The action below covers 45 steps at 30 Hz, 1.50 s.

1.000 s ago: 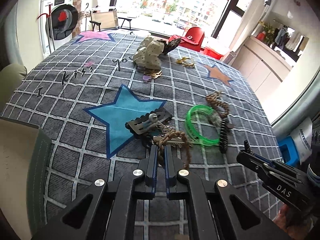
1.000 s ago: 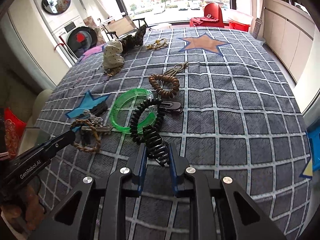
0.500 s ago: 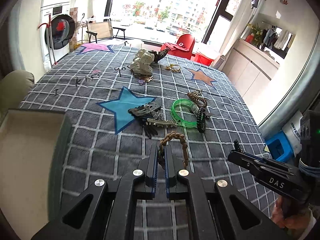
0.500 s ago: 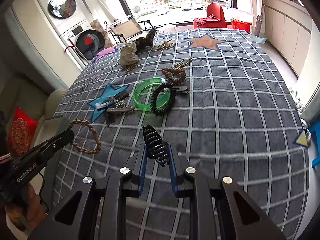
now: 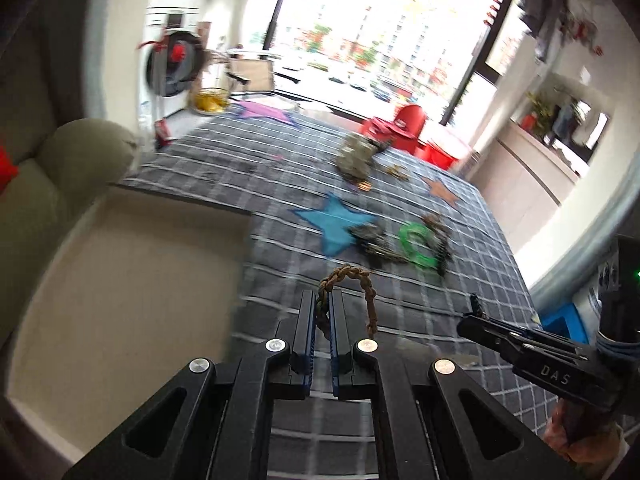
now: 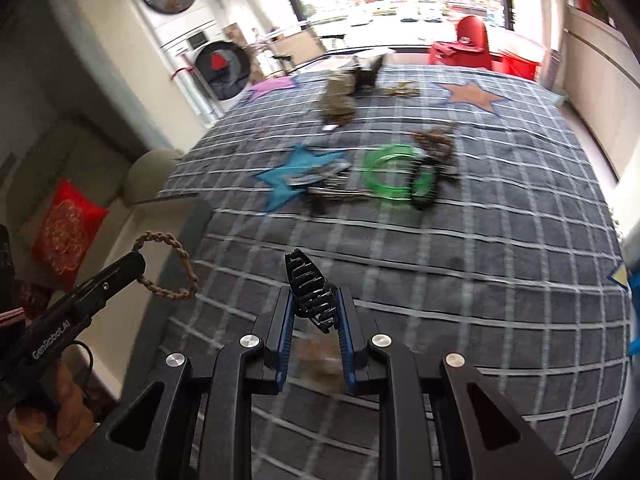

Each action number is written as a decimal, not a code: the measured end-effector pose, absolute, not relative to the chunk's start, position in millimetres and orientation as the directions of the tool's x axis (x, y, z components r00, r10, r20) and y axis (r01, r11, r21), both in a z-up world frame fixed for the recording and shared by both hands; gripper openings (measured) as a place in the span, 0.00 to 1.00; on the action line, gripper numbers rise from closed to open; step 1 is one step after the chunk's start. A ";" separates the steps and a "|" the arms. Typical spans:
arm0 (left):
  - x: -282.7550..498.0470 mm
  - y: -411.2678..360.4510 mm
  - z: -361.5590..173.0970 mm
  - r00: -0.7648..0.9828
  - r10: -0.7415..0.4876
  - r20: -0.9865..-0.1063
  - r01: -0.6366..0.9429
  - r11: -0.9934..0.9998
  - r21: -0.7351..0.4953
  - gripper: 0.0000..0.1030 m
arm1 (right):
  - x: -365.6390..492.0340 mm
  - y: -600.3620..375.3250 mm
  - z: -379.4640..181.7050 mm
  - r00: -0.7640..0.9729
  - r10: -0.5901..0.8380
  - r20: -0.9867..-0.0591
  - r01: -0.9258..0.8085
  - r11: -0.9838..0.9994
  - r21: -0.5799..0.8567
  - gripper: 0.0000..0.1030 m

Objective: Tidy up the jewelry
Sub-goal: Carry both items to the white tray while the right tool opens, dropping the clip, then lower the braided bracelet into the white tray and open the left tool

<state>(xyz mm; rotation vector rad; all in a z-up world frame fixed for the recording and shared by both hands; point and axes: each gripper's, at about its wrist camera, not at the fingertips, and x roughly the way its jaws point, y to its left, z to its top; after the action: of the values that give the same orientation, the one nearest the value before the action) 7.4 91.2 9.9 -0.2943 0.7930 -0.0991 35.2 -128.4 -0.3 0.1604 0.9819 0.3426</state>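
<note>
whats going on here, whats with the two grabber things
A person is tidying jewelry off a checked blanket with a handheld gripper in each hand. The left gripper is clamped on a braided brown bracelet, and the right gripper pinches a black claw hair clip. Both are lifted clear of the blanket. A green bangle and other pieces lie on it; a beige tray sits at the left.

"DAS" stands on the right gripper (image 5: 476, 312), right of the jaws; "GenRobot.AI" on the left gripper (image 6: 136, 260), left of them.
</note>
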 end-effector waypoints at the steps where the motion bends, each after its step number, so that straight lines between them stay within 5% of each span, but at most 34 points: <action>1: 6.2 99.7 9.6 0.702 -0.182 -0.688 -0.040 0.955 -0.293 0.08 | 37.2 -117.5 2.0 0.502 0.366 -0.784 -0.230 0.930 0.287 0.22; 20: 68.1 235.4 -37.2 0.641 0.008 -0.768 -0.240 0.952 -0.191 0.08 | 117.7 62.7 -12.8 0.365 0.451 -0.814 -0.441 0.854 0.275 0.22; 38: 94.8 243.6 -77.8 0.506 0.083 -0.859 -0.257 0.965 -0.058 0.08 | 168.0 121.8 -69.5 0.248 0.397 -0.884 -0.436 0.860 0.264 0.23; 45: 91.4 244.4 -68.7 0.512 0.121 -0.851 -0.291 0.956 -0.039 0.08 | 170.4 109.5 -55.4 0.242 0.462 -0.853 -0.412 0.845 0.340 0.54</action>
<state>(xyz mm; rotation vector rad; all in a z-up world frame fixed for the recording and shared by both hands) 91.4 244.4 -68.7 -0.1858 1.0047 0.2491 170.4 109.5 -55.4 0.0482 1.1844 0.5979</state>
